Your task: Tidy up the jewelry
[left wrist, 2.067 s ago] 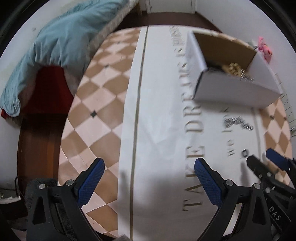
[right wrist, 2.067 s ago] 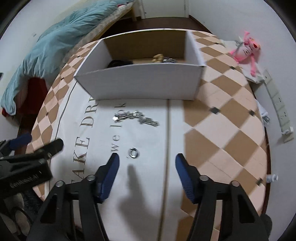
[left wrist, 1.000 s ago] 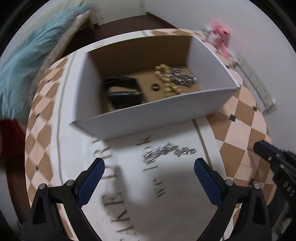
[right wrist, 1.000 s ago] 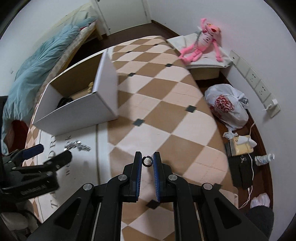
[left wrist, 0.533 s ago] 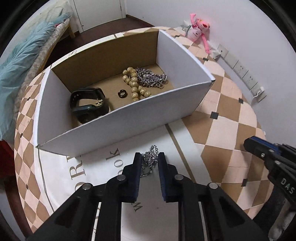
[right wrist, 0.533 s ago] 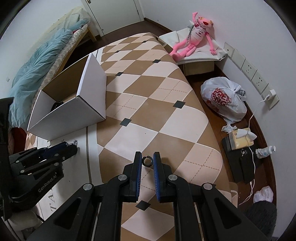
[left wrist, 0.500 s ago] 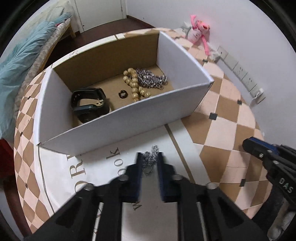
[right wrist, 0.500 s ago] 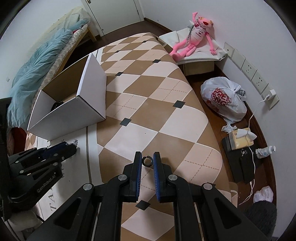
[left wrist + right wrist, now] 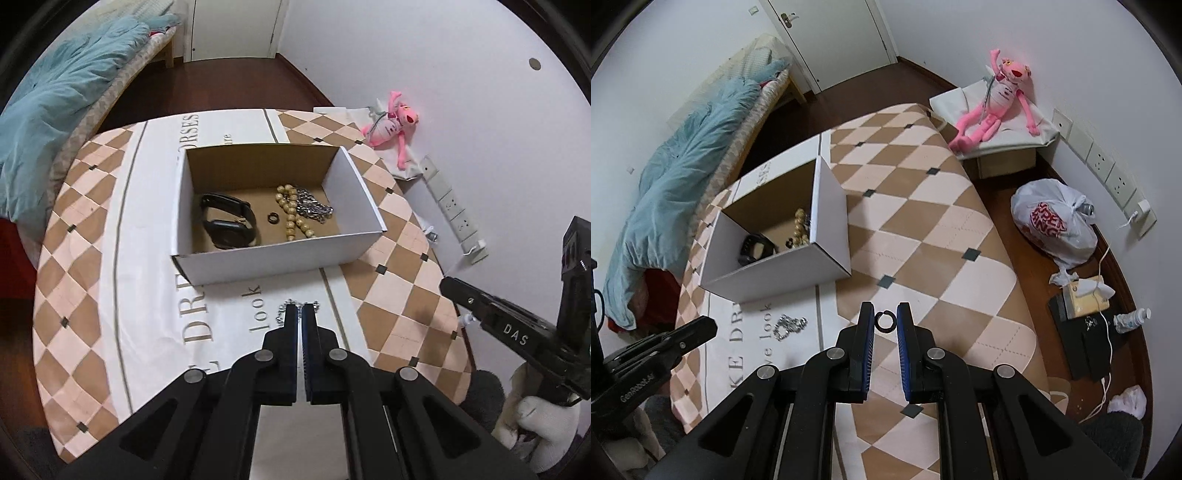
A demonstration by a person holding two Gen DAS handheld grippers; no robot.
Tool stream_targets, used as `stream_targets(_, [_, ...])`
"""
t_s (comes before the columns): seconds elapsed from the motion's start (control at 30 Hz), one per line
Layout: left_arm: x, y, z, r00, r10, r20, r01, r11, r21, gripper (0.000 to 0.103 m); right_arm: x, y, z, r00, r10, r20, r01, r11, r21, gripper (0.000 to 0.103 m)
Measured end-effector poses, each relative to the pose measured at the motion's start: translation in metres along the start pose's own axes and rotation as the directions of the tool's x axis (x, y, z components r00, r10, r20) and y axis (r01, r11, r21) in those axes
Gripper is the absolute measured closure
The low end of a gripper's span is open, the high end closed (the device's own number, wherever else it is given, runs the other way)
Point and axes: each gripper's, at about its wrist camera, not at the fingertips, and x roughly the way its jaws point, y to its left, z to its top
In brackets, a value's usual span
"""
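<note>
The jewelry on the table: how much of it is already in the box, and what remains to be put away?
Done: the box already holds a watch, a dark ring, a bead bracelet and a silver chain. In hand: the right gripper holds a small ring above the table; the left gripper is shut at the chain lying on the cloth. Left: putting both into the box.

A home bedroom, it seems: a bed with a rumpled teal quilt (image 9: 676,173), a pink plush toy (image 9: 993,99), a checkered brown-and-cream rug (image 9: 923,221) and a white interior door (image 9: 827,40).
</note>
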Motion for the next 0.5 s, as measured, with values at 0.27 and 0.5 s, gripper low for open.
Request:
stream_targets(0.27, [0.057,0.003,-0.001,0.989,0.110,-0.101,-0.115,0.993,-0.042,0.031,0.014,-0.014,-0.009,0.999,-0.035,-0.024,0.036,0.999,0.038,0.090])
stream_targets(0.5, [0.095,-0.018,-0.005,0.971,0.211,-0.110,-0.202,0.975,0.089,0.011,0.016,-0.030,-0.013,0.997,-0.065,-0.034,0.067,0.996,0.061,0.090])
